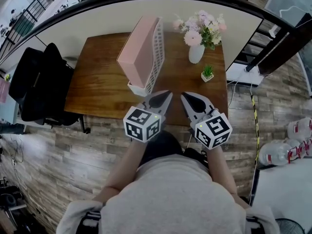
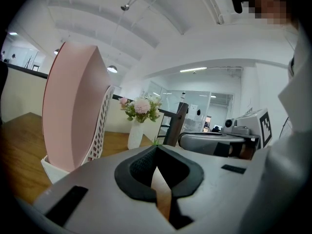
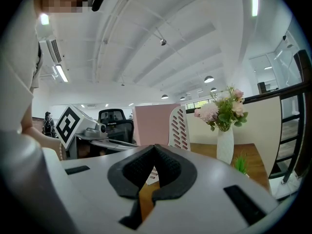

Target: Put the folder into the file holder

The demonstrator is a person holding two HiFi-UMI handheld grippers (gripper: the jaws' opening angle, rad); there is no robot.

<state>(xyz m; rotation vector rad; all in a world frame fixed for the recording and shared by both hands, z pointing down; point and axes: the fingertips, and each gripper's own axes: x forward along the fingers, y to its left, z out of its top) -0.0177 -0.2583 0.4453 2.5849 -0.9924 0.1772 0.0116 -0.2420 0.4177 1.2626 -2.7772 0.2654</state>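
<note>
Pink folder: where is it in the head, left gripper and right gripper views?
Head view: pink folder upper centre, in the white file holder.
Left gripper view: pink folder at left, large.
Right gripper view: pink folder at centre, small.
Shared landmark: white vase, right of it in all three.

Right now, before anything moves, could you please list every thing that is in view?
Table: one, brown wood, centre.
File holder: one, white, on the table.
Folder: one, pink, standing in the file holder.
Vase: one, white, pink flowers, table's far right.
Potted plant: one, green, beside the vase.
Dark garment: one, black, left of the table.
Bottles: several, clear, floor at right.
Left gripper: one, grey, fingers together, empty, near table edge.
Right gripper: one, grey, fingers together, empty, beside it.
</note>
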